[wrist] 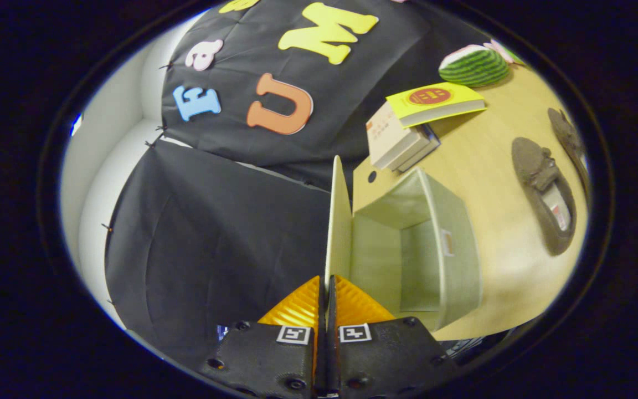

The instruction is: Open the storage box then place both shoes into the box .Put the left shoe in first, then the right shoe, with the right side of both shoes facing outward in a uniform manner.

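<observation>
— So, where's the lid point(339, 221)?
— Pinched between the jaws of the gripper point(327, 302), swung up off the box point(452, 249).
— And the shoes?
— One shoe point(546, 194) lies on the tabletop point(485, 160) beyond the box, the second shoe point(568, 136) past it.

Storage box point(435, 238): pale green, open, hollow interior exposed, seated on the wooden tabletop just ahead of the fingers; its lid point(338, 221) is swung out edge-on and pinched at its near edge between both fingers of the gripper point(327, 296), which are closed on it. Two dark grey-brown slip-on shoes are seen beyond the box, apart from it: the nearer shoe point(543, 194) lies sole-down with its opening showing, the farther shoe point(568, 136) just past it.
</observation>
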Tool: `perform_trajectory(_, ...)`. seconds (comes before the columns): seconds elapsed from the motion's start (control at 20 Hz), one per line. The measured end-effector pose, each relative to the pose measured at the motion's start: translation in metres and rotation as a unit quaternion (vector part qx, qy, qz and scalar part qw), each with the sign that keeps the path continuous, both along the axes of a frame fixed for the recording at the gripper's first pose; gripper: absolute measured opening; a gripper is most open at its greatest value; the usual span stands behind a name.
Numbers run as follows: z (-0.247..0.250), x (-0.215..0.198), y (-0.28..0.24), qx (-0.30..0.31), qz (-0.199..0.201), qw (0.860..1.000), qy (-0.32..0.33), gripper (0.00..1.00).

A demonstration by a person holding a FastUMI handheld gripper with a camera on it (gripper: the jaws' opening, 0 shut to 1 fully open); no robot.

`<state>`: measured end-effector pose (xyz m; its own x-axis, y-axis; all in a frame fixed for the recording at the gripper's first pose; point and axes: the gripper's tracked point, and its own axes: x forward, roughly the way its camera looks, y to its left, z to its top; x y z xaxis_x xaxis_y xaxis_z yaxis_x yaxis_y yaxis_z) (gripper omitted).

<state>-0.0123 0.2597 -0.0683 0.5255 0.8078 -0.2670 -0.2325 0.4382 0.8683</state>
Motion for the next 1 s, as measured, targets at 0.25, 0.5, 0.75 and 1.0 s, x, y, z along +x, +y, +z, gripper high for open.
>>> perform_trajectory(0.25,0.022,-0.009,0.073,-0.032,0.04,0.997,-0.057,0.06)
perform_trajectory(0.5,0.019,-0.016,0.117,-0.074,0.058,0.991,-0.096,0.25)
perform_trajectory(0.75,0.019,-0.004,0.11,-0.13,0.039,0.98,-0.145,0.74)
perform_trajectory(1.0,0.022,0.016,0.052,-0.207,-0.025,0.96,-0.189,0.97)
